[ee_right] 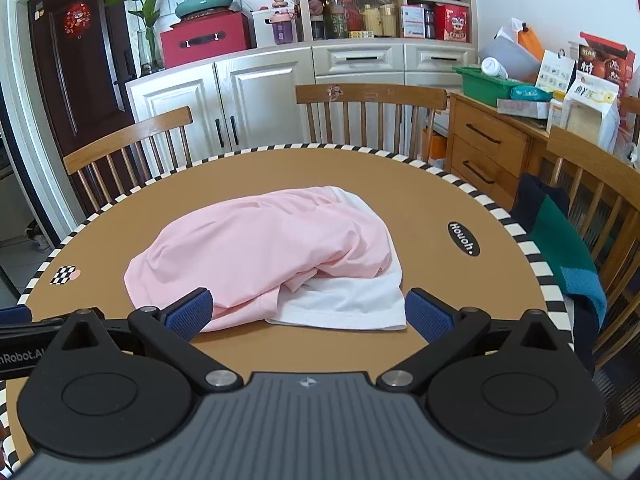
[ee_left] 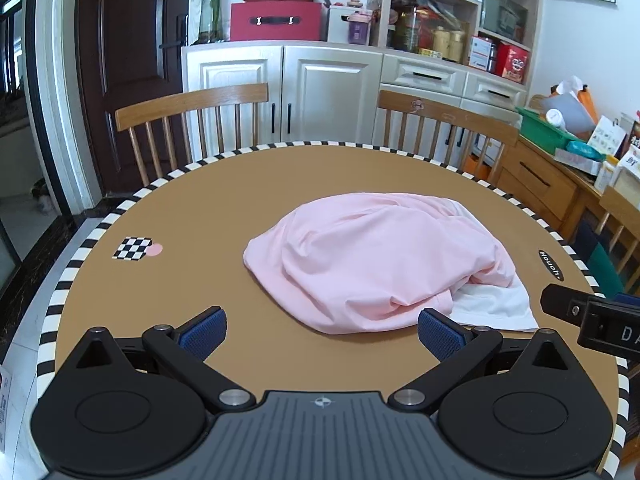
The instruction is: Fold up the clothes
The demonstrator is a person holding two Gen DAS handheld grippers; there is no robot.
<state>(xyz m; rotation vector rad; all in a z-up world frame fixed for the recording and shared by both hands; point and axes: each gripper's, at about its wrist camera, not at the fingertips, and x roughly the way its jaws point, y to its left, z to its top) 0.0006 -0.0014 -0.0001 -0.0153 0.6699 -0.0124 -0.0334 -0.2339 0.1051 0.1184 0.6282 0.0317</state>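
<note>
Round table (ee_left: pixel 240 200) holds crumpled pink garment (ee_left: pixel 372 256), both claws spread

White garment (ee_right: pixel 352 300) mostly under pink garment (ee_right: pixel 260 248)

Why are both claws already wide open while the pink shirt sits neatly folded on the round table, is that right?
Not folded: the pink shirt lies crumpled in a heap on the round table, as the right wrist view shows. Both claws, left and right, are indeed wide open.

Soft matt cloth garment (ee_left: pixel 372 264), ribbed-padded tongs (ee_left: pixel 322 334)
</note>
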